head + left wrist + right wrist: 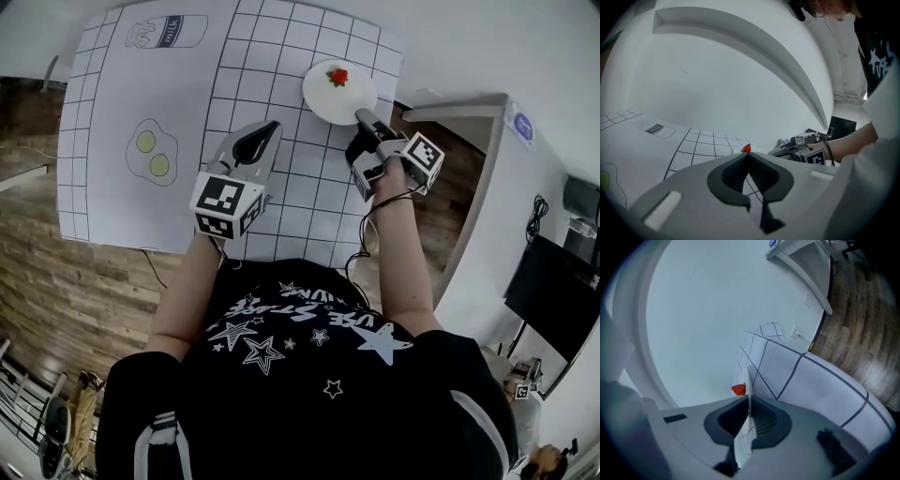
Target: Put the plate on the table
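A white plate point(330, 94) with a small red strawberry-like piece point(337, 77) on it sits over the far right part of the gridded mat point(309, 187). My right gripper point(364, 116) is shut on the plate's near rim. In the right gripper view the plate point(748, 378) shows edge-on between the jaws point(748, 397), with the red piece point(738, 389) beside it. I cannot tell whether the plate touches the mat. My left gripper point(272, 127) hovers over the mat left of the plate, shut and empty; its jaws point(748, 155) meet in front of the red piece point(746, 148).
The mat carries a milk carton drawing point(167, 33) and a fried eggs drawing point(152, 152) on its left half. A white cabinet point(506, 187) stands right of the table, with a dark screen point(553, 291) beyond it. Wooden floor point(66, 281) lies around.
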`<state>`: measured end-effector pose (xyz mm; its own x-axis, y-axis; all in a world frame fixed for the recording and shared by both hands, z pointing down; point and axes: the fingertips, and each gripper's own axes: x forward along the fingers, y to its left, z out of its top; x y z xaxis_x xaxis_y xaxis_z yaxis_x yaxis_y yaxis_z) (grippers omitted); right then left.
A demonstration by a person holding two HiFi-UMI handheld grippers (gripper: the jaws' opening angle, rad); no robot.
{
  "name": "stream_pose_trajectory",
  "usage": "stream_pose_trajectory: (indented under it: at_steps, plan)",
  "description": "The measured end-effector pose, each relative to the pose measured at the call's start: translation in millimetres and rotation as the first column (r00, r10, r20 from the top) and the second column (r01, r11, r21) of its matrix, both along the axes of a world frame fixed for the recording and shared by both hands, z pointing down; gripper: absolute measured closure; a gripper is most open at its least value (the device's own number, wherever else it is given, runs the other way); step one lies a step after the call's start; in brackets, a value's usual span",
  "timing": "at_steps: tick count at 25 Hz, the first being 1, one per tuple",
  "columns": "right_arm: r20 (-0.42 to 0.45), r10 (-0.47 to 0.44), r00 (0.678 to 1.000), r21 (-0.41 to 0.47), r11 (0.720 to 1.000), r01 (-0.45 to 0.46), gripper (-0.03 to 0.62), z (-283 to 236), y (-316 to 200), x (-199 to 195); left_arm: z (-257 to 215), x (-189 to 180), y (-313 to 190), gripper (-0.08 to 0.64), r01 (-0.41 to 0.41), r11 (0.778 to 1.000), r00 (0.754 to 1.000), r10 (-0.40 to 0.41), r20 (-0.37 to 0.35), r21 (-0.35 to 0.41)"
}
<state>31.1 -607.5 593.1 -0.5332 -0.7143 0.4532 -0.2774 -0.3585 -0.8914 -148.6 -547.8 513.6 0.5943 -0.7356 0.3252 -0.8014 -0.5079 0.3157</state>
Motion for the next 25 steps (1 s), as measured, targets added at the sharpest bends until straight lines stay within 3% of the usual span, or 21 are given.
stream_pose_trajectory:
  at_steps: [6, 8, 17, 25]
  plan:
    - [-0.067, -0.027, 0.997, 0.014, 0.999, 0.028, 0.563, 1.8, -8.6, -1.8, -4.3, 8.4, 3.2, 0.551, -0.03, 0.999, 0.999, 0.03, -0.012, 0.017]
    - [-0.099, -0.039, 0.994, -0.005, 0.999, 0.038, 0.5, 3.1, -7.9, -2.5, -4.5, 7.6, 4.3, 0.551, -0.028, 0.999, 1.0, 0.029, -0.007, 0.015]
    - [-0.163, -0.096, 0.982, -0.043, 0.995, 0.09, 0.451, 6.3, 2.1, -5.7, -10.9, 8.5, 19.1, 0.551, -0.031, 0.999, 1.0, 0.031, 0.001, 0.019]
    - [-0.148, -0.042, 0.988, -0.067, 0.997, 0.033, 0.449, 1.3, 23.0, 16.9, -20.0, 17.5, 36.6, 0.551, -0.03, 0.999, 1.0, 0.029, 0.009, 0.036]
